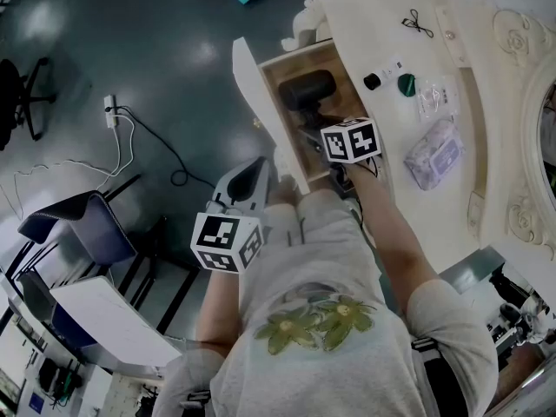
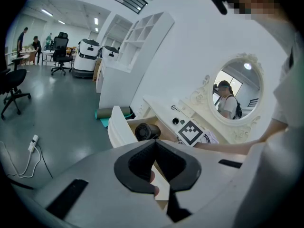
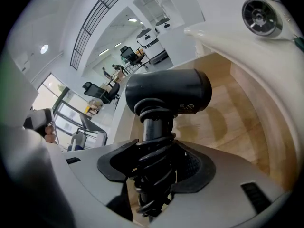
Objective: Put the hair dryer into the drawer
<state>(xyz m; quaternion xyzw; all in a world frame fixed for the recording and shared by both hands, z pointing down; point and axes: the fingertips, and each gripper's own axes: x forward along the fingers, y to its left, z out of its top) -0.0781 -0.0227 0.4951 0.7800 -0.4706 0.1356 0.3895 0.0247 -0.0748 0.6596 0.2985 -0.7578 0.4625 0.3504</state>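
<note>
The right gripper grips the hair dryer by the handle, its head beyond the jaws inside the drawer. The left gripper has its jaws closed on nothing.

Black hair dryer, pale wooden drawer, cream dressing table

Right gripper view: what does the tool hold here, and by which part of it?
The right tool holds the black hair dryer by its handle, over the cord wound around it, inside the open drawer.
</note>
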